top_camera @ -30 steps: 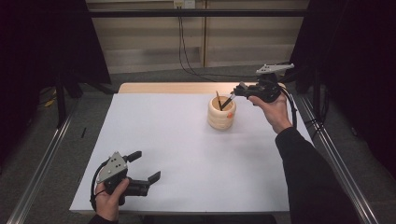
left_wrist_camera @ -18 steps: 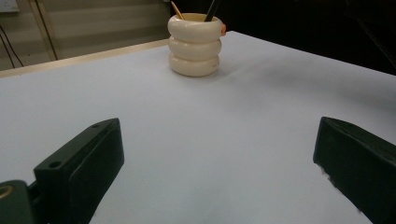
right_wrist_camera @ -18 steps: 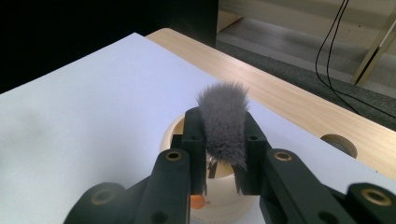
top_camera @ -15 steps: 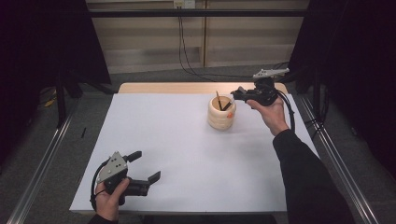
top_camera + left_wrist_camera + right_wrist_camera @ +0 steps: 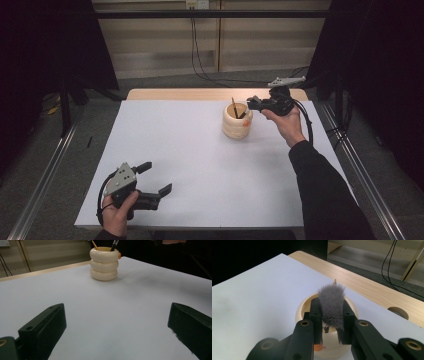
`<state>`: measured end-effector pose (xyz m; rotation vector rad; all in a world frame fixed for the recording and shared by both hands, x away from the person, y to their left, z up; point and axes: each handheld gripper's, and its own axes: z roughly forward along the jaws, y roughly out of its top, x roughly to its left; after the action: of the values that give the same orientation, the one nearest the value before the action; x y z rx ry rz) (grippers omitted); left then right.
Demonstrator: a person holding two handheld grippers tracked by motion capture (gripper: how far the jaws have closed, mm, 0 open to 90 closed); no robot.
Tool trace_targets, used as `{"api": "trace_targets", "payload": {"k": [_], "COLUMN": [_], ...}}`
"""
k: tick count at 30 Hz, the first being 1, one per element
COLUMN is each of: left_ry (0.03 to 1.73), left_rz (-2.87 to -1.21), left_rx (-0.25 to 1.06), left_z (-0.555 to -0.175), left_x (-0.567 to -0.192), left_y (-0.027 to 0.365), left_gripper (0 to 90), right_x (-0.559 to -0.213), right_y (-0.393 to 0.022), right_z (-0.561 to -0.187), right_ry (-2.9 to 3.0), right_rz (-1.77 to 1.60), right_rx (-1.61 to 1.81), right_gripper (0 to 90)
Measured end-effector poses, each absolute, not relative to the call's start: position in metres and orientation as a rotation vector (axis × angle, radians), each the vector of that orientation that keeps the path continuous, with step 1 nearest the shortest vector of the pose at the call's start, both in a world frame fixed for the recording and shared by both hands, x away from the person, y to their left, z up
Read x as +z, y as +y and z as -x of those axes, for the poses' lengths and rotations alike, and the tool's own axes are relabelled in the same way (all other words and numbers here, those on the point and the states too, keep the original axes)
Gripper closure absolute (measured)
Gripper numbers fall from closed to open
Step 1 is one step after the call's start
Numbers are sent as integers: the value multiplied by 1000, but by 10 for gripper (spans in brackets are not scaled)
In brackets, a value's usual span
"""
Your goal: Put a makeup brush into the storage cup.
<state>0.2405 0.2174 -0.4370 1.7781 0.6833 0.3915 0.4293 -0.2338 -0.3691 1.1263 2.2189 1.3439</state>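
Observation:
A cream ringed holder (image 5: 237, 121) (image 5: 104, 263) (image 5: 302, 311) stands right of centre at the back of the white table sheet (image 5: 200, 150). A pencil (image 5: 234, 106) (image 5: 94, 244) (image 5: 334, 281) stands in it. My right gripper (image 5: 251, 104) (image 5: 331, 302) hovers just above and to the right of the holder's mouth, shut on the grey fluffy head of a brush (image 5: 332, 305). The brush's dark handle (image 5: 242, 114) slants down into the holder. My left gripper (image 5: 158, 177) (image 5: 117, 322) lies near the front left corner, open, with bare sheet between its jaws.
A strip of wooden tabletop (image 5: 200, 93) runs behind the white sheet. Metal rails (image 5: 45, 170) flank the table on both sides. Cables (image 5: 197, 55) hang over the floor at the back. An orange spot (image 5: 119, 255) marks the holder's side.
The right hand has shifted only slightly above the holder, still gripping the brush. The left gripper has kept still.

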Motion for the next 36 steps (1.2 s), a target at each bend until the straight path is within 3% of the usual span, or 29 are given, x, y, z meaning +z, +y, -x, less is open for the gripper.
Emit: {"api": "trace_targets", "payload": {"k": [25, 36], "left_ry": [703, 701], "left_rz": [-1786, -1790], "left_rx": [406, 405], "left_z": [-240, -243], "left_x": [-437, -437], "left_y": [216, 214], "left_gripper": [18, 18], "right_x": [-384, -384], "right_y": [-232, -236], "right_z": [-430, -428], "right_ry": [2199, 2174], "right_rz": [-1156, -1153], "right_rx": [1358, 1381], "right_gripper": [758, 661]}}
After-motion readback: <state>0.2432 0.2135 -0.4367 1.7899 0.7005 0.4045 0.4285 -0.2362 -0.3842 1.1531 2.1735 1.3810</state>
